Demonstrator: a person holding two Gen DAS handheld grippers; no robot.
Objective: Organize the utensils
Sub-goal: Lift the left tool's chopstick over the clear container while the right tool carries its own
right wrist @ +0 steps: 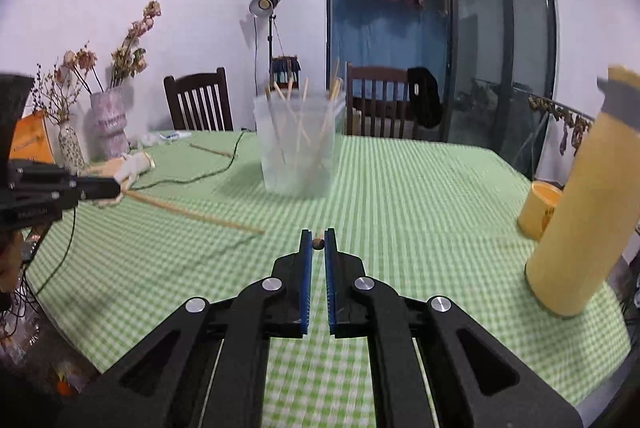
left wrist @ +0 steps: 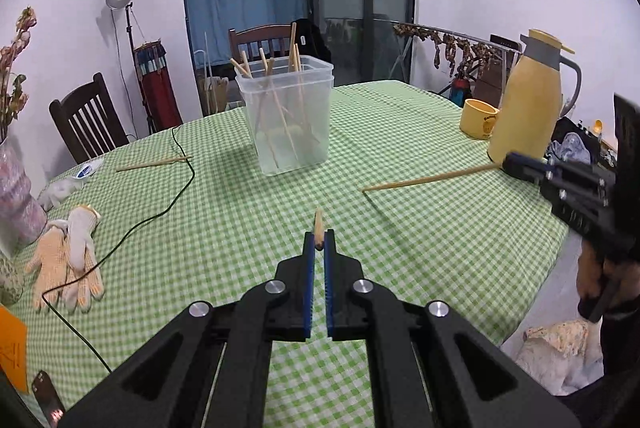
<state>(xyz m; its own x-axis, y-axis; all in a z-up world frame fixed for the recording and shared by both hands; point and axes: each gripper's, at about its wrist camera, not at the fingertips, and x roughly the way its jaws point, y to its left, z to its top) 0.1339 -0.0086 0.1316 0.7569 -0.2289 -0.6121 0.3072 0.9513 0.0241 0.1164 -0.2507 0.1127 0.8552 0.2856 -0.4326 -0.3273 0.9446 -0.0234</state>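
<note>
In the lower centre of the left wrist view, the left gripper [left wrist: 319,240] is clenched on a chopstick [left wrist: 318,224], whose end sticks up a little above the blue pads. In the lower centre of the right wrist view, the right gripper [right wrist: 318,242] is also clenched on a second chopstick [right wrist: 318,243]; here only its round end shows between the pads. From the left view this stick reaches from the right gripper at the right edge toward the centre, above the green checked cloth [left wrist: 400,148]. A clear box [left wrist: 288,116] stands in the upper centre of the cloth and holds several chopsticks upright. One more chopstick [left wrist: 154,163] lies on the cloth at the left, beside a black cable [left wrist: 176,196]. Gloves [left wrist: 68,260] lie at the lower left. A yellow jug [left wrist: 528,104] and a cup [left wrist: 478,118] stand at the right.
</note>
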